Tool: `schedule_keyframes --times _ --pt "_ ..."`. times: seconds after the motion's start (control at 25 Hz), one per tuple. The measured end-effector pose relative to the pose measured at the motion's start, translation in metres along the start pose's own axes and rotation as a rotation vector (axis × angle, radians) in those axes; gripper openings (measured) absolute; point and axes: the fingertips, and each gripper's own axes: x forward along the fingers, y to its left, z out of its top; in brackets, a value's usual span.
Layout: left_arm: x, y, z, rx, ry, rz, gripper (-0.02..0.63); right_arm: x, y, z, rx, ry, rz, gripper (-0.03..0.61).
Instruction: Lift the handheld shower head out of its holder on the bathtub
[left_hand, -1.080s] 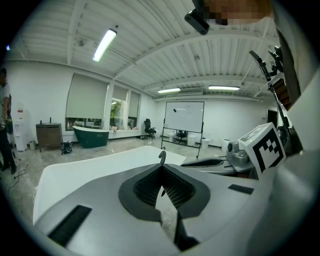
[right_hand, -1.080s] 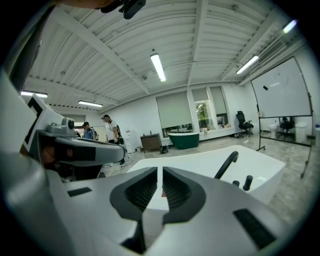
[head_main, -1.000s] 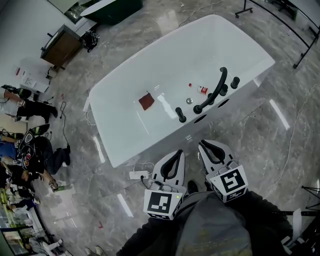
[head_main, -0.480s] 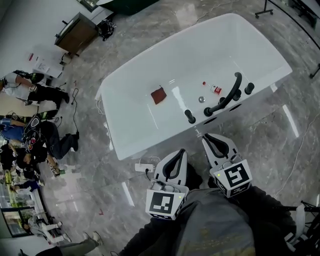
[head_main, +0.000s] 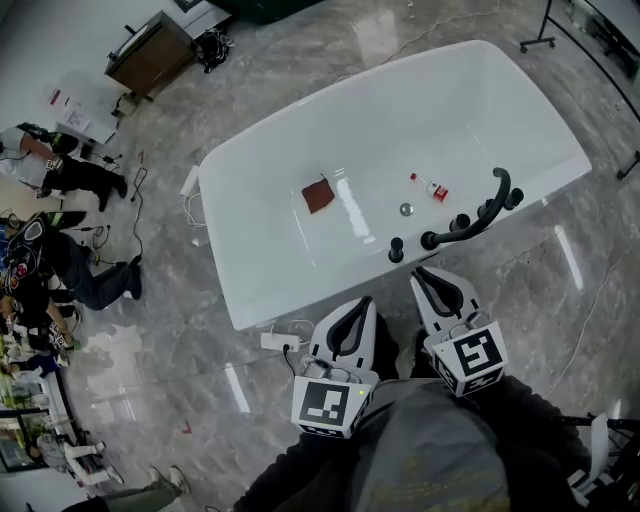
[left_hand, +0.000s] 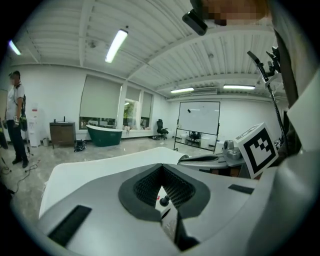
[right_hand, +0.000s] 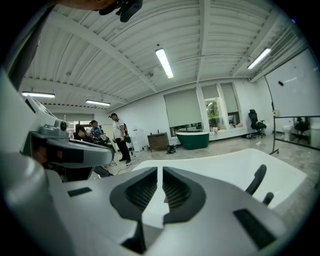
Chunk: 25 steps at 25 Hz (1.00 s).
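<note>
The black handheld shower head (head_main: 470, 222) lies in its holder on the near rim of the white bathtub (head_main: 262, 300), with black knobs (head_main: 396, 249) beside it. In the right gripper view the shower head (right_hand: 256, 180) rises at the right over the tub (right_hand: 215, 165). My right gripper (head_main: 426, 276) is just short of the rim, a little below and left of the shower head, shut with only a thin slit and nothing in it (right_hand: 160, 171). My left gripper (head_main: 359, 305) hovers beside it, shut and empty (left_hand: 161, 168).
Inside the tub lie a red-brown cloth (head_main: 319, 194), a small bottle (head_main: 432, 187) and the drain (head_main: 406, 209). A power strip (head_main: 275, 340) lies on the floor by the tub. People (head_main: 60, 175) stand and sit at the left. A wooden cabinet (head_main: 150, 52) is behind.
Both grippers have moved forward towards the tub's near rim. The shower head now sits closer to the right gripper and further right in the head view.
</note>
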Motion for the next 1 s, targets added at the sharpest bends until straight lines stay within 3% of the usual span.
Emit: schedule_keyframes --times 0.32,0.68,1.0 --pt "0.027 0.041 -0.008 -0.06 0.002 -0.046 0.002 0.04 -0.004 -0.008 -0.017 0.06 -0.04 0.031" --pt "0.04 0.093 -0.001 -0.081 -0.027 -0.065 0.002 0.086 0.008 0.008 -0.05 0.068 -0.055 0.031" --pt "0.056 0.1 -0.002 -0.083 -0.004 -0.087 0.002 0.094 -0.002 0.012 -0.019 0.069 -0.079 0.031"
